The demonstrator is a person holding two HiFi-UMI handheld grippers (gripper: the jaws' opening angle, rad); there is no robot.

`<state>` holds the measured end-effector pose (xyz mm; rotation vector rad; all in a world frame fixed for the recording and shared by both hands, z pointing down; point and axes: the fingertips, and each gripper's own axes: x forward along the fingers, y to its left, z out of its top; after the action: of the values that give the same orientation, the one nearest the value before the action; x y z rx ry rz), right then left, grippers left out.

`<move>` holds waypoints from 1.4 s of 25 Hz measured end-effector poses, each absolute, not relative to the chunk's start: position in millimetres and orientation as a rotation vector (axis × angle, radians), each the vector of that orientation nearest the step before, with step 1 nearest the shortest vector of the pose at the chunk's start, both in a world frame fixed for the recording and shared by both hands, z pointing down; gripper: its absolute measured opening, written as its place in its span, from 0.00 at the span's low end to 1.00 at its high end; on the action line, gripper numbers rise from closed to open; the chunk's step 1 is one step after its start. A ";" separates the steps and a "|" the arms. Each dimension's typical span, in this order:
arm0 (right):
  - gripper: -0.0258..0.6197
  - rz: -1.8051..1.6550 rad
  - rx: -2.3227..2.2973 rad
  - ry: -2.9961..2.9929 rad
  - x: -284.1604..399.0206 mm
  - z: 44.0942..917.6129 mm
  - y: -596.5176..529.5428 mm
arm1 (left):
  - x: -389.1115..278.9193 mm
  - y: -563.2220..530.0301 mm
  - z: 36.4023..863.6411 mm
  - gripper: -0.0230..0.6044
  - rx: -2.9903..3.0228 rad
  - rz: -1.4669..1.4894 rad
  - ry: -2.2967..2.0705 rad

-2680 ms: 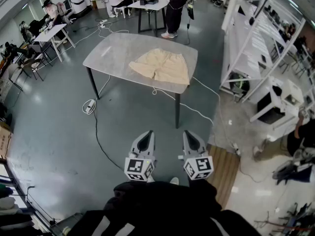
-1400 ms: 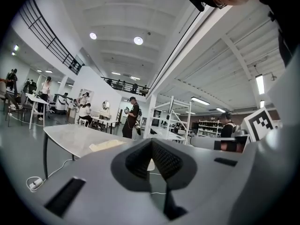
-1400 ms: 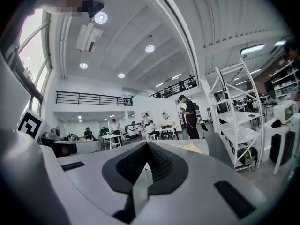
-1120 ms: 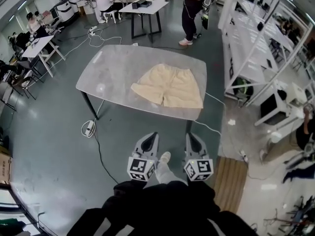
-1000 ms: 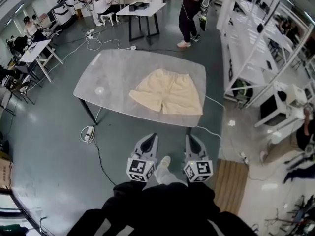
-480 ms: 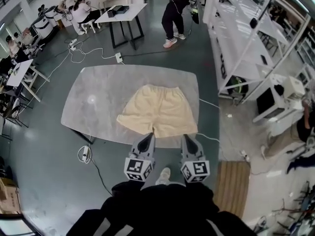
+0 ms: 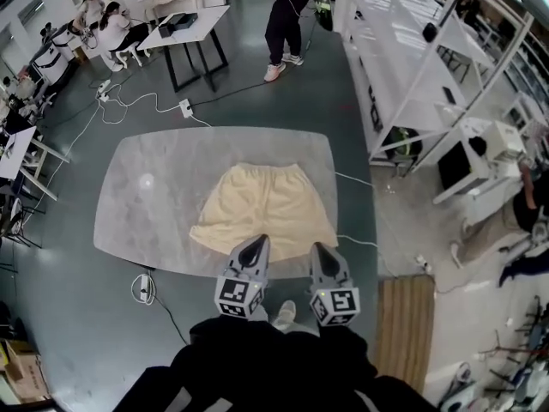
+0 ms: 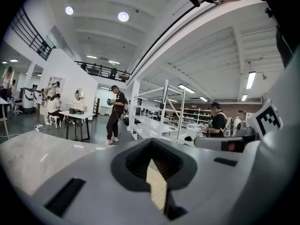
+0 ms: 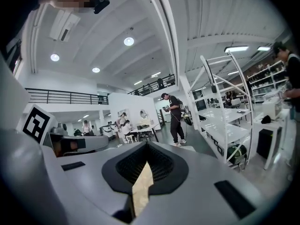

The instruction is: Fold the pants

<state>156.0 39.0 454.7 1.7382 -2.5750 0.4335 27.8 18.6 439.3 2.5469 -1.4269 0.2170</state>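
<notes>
Cream-yellow fabric shorts, the pants (image 7: 264, 209), lie spread flat on a grey stone-look table with rounded corners (image 7: 141, 209), waistband at the far side, 2 leg openings toward the near edge, right of the table's middle. Left gripper (image 7: 255, 245) and right gripper (image 7: 318, 249) are held side by side, nearly level, tips over the near table edge by the leg hems; in the gripper views both pairs of jaws are closed together and empty. Beyond the table: a person in dark clothes (image 7: 286, 15) standing, white metal shelving (image 7: 403, 58) at right.
</notes>
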 end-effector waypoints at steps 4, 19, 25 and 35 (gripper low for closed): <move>0.04 0.451 1.817 -2.509 157.9 463.6 21.5 | 31.2 -11.9 445.0 0.04 2.580 0.254 -1.352; 0.04 0.642 2.245 -2.056 106.2 501.3 -39.7 | 3.6 -128.3 478.8 0.04 2.767 0.522 -0.774; 0.04 0.745 2.331 -1.880 118.2 534.6 -37.5 | 23.1 -155.7 516.0 0.04 2.767 0.702 -0.604; 0.17 0.947 2.363 -1.716 162.0 602.1 -38.9 | 67.5 -204.2 588.4 0.13 2.745 0.937 -0.462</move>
<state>162.0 -38.9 602.1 2.3629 -1.7161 0.9470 67.5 -204.2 588.4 2.7451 -0.4621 0.9373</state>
